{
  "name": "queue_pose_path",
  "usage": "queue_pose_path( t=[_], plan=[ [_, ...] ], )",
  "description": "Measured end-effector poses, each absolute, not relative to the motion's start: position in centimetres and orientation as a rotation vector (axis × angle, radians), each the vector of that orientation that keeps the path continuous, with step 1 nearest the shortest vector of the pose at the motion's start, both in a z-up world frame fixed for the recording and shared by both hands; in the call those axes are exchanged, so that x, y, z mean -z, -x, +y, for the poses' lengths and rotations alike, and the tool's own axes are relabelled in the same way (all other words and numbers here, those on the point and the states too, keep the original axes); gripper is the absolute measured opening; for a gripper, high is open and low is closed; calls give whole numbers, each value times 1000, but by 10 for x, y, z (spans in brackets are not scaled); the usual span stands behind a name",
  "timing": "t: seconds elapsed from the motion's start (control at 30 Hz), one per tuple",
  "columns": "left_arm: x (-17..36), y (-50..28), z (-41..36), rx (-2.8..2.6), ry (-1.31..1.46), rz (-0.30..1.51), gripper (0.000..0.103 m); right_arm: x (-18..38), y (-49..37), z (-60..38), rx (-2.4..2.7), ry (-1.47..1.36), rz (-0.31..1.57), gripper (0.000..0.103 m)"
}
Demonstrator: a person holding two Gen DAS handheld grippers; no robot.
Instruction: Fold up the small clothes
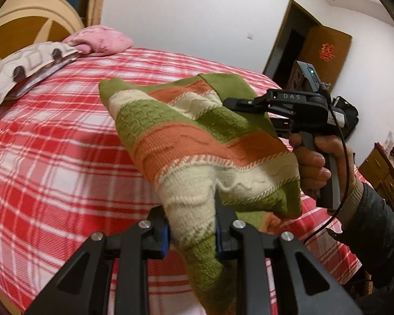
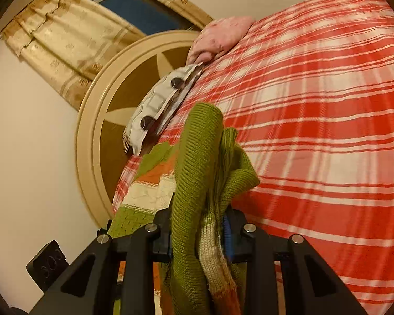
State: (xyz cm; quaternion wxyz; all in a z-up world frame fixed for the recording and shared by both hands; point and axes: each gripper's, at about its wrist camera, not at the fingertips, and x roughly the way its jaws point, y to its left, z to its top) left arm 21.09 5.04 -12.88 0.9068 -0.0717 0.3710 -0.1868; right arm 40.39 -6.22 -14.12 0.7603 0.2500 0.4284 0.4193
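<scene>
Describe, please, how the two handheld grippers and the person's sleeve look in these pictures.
The right gripper is black plastic with white letters "DAS", a small green light on its top box, a grey pistol handle and a thin black cable. The left gripper has black angular fingers, silver round bolts and blue pads. The sleeve is dark, with a beige ribbed cuff.

Warm, even indoor light fills both views, brightest on the plain white wall (image 1: 197, 13) in the left wrist view. The striped green, orange and cream knitted garment (image 1: 197, 136) throws a soft shadow onto the red and white checked bed cover (image 1: 52, 157) beneath it. Fisheye distortion bends the bed and the rounded tan wooden headboard (image 2: 113, 99) into curves, and dark vignetting rims each frame. Motion blur smears the checks at the right of the right wrist view; the near black tongs look soft too.
</scene>
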Motion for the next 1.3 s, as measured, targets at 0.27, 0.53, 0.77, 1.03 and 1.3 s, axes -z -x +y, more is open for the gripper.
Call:
queue_pose_path(
  t=[0.27, 0.53, 0.77, 1.03, 1.3],
  plan=[
    [138, -202, 80, 337, 181, 772, 26, 150, -406, -18, -943, -514, 980, 29],
    [148, -200, 94, 318, 200, 785, 26, 161, -411, 8, -944, -481, 1028, 29],
    [162, -198, 106, 309, 215, 818, 26, 177, -416, 24, -936, -469, 1077, 29],
    [174, -192, 115, 308, 229, 833, 26, 185, -414, 38, -932, -437, 1095, 29],
    [181, -193, 118, 317, 241, 844, 26, 198, -415, 37, -898, -427, 1128, 29]
  ],
)
